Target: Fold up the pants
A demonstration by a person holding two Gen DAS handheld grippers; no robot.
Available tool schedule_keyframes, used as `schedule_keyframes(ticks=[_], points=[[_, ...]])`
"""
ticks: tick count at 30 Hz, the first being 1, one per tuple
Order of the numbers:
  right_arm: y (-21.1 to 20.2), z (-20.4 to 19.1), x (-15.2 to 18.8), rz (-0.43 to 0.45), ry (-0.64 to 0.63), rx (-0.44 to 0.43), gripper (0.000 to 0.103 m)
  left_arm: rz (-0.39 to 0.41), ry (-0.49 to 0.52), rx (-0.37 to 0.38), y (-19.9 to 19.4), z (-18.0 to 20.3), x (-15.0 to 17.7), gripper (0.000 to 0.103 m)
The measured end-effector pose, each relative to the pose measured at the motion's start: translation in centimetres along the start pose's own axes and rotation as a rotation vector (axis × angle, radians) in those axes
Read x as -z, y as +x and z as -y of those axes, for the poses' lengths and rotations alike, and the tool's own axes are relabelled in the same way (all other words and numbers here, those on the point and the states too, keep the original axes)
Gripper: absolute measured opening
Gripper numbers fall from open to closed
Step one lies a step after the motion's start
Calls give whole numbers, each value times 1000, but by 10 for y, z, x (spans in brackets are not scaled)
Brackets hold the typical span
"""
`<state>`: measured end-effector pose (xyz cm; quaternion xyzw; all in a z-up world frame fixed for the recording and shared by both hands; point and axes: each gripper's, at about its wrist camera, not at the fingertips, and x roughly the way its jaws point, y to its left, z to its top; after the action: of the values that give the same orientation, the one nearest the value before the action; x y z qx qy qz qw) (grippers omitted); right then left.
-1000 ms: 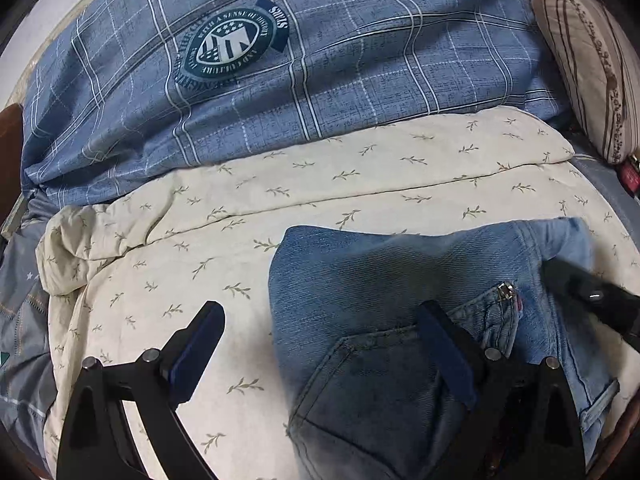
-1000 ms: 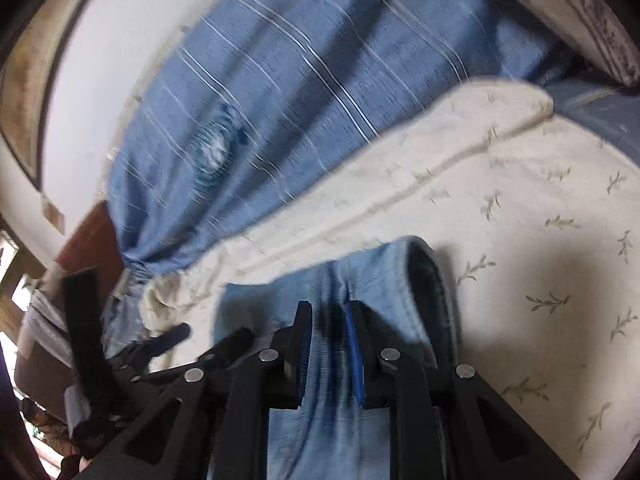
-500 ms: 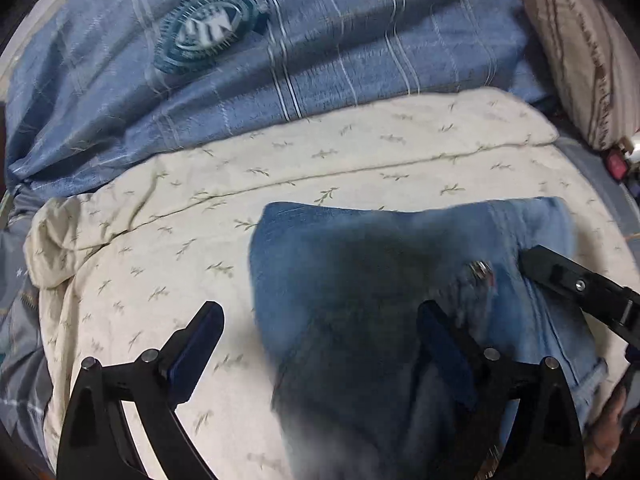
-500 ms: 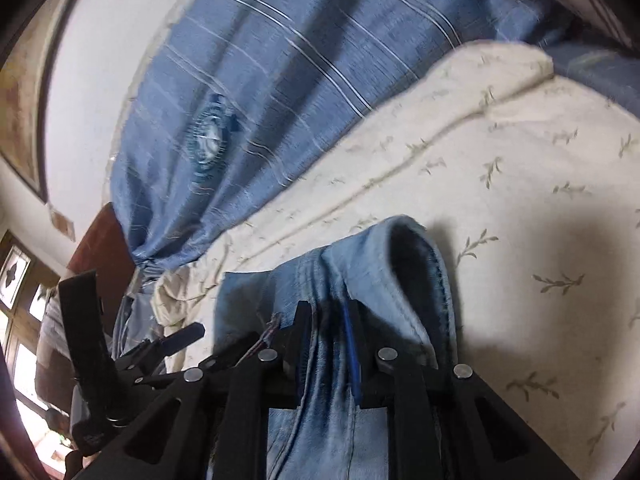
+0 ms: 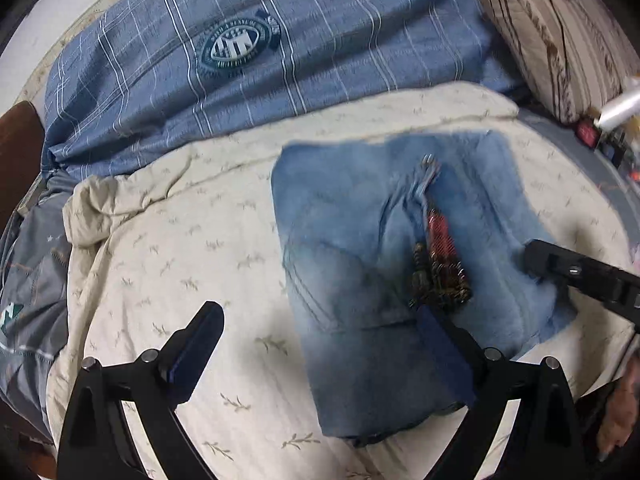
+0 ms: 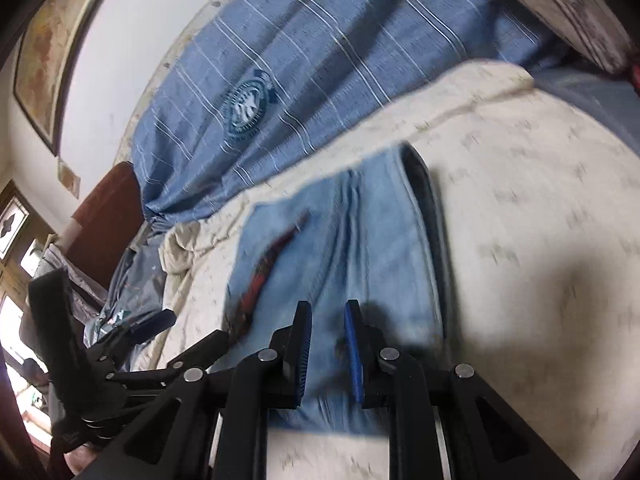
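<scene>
Because both views are smeared by motion, the leaf print on the cream quilt (image 5: 180, 240) is fading into streaks in the right wrist view. The quilt is running out of the frame at six o'clock in both views. The blue striped blanket (image 5: 360, 40) is lying bunched beyond it, filling twelve o'clock, and its far edge is being cut off by the lens rim. A striped pillow (image 5: 560, 32) is showing only partly at two o'clock.

The jeans (image 5: 340, 208) are lying on the quilt just right of centre in the left wrist view, folded into a rough rectangle of pale blue denim. Their near end is sinking into shadow at five o'clock, so the lower edge is hard to trace. In the right wrist view the thick waistband is curling up along their right side, toward one o'clock.

The left gripper (image 5: 320, 354) is hanging released, jaws spread wide; one finger is hovering over bare quilt at seven o'clock, and the other is covering the jeans' dark near end. The right gripper (image 6: 328, 344) is clenched to a narrow gap filled with denim, grasping the jeans, though blur is hiding the exact contact. A blurred red-and-dark trinket (image 5: 440, 248) is lying on the denim, too smeared to identify. A hand (image 5: 624, 412) is peeking in at four o'clock, mostly cropped.
</scene>
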<state>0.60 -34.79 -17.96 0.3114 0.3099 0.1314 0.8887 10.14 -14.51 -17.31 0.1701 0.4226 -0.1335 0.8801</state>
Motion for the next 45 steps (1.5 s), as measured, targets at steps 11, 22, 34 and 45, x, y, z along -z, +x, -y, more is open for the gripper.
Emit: schedule_keyframes(ticks=[11,22,34,45], points=[[13,19,9,-24,91,-25,20,44,37,-37,4,7,6,101],[16,18,8,-26,91,-22,20,43,-2,-31,8,5,10,103],[-4,5,3,39,59,-53,22,104,-144,-44,-22,-20,7,103],[-29,-30,7,209,-81,-50,77,286,-223,-144,-81,-66,-3,103]])
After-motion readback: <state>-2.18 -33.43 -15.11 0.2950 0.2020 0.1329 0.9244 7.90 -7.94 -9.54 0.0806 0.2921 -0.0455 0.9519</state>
